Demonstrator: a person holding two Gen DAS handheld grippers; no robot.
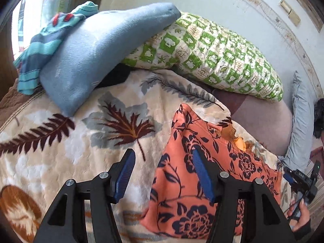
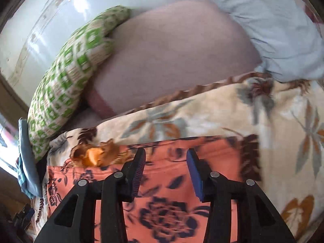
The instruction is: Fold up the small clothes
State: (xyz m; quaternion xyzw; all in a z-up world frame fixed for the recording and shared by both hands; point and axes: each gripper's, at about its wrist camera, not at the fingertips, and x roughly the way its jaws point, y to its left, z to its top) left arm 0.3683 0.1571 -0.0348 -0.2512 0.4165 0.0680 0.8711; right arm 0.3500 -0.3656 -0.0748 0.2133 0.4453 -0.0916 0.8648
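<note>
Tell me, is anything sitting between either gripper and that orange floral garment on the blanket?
Nothing visible. The orange floral garment lies bare on the leaf-print blanket, directly under the open left gripper and the open right gripper.

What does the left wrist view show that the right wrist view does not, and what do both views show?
Only the left wrist view shows the striped teal garment, the whole blue pillow, the open left gripper and the hand holding the other gripper.

Only the right wrist view shows the open right gripper above the garment, nothing between its jaws.

Both share the orange floral garment, lying on the leaf-print blanket, and the green checked pillow.
</note>
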